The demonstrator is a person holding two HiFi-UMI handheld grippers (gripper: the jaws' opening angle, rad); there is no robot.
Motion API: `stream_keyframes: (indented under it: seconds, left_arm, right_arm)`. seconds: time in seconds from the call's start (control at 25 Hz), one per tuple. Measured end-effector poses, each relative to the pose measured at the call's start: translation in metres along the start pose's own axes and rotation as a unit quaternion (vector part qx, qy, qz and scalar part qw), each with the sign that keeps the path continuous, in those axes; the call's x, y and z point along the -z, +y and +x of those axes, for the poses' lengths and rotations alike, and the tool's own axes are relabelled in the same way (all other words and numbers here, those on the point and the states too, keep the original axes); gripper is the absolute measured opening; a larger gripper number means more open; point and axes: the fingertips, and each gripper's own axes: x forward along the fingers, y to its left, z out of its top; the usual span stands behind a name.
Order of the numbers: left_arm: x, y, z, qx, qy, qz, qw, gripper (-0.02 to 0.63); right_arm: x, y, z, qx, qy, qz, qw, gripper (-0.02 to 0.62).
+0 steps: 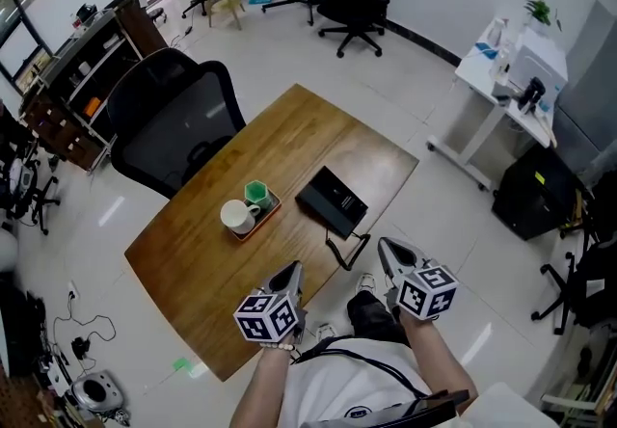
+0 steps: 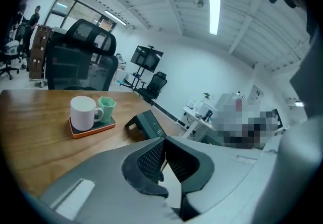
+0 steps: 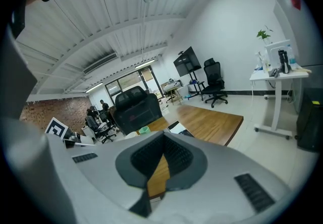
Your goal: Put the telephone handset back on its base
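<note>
A black telephone (image 1: pixel 333 200) lies on the wooden table (image 1: pixel 289 137), right of the middle. Its black cord (image 1: pixel 345 249) loops out over the table's near edge. I cannot make out the handset apart from the base from here. In the left gripper view the telephone (image 2: pixel 148 123) shows just past the jaws. My left gripper (image 1: pixel 292 270) (image 2: pixel 164 143) hovers at the near edge, shut, with nothing in it. My right gripper (image 1: pixel 388 249) (image 3: pixel 162 138) is off the table's near right corner, close to the cord, also shut and holding nothing.
An orange tray (image 1: pixel 271 214) left of the telephone carries a white mug (image 1: pixel 236 216) and a green cup (image 1: pixel 255 192). A black office chair (image 1: pixel 174 122) stands at the table's far left side. A white desk (image 1: pixel 501 89) with equipment is at the right.
</note>
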Motion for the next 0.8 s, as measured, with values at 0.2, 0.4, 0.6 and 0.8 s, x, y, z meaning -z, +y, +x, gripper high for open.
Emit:
stream_keyframes:
  seconds: [0.2,0.4,0.6,0.8]
  left_arm:
    - [-0.009,-0.012,-0.026,0.015,-0.034,0.015,0.9992,0.000]
    - [0.000,0.001,-0.037,0.000,-0.026,0.015,0.9995,0.000]
    - [-0.001,0.003,-0.037,0.004,-0.024,0.014,0.9996,0.000]
    - [-0.005,-0.008,-0.033,0.017,-0.028,0.013,0.9994,0.000]
  right_arm:
    - [0.015,0.023,-0.007,-0.004,-0.001,-0.004,1.000,0.000]
    - [0.027,0.046,-0.012,-0.007,0.004,-0.014,1.000,0.000]
    - [0.029,0.046,-0.020,0.007,0.006,-0.022,1.000,0.000]
    - [0.023,0.041,-0.028,0.020,-0.003,-0.021,1.000,0.000]
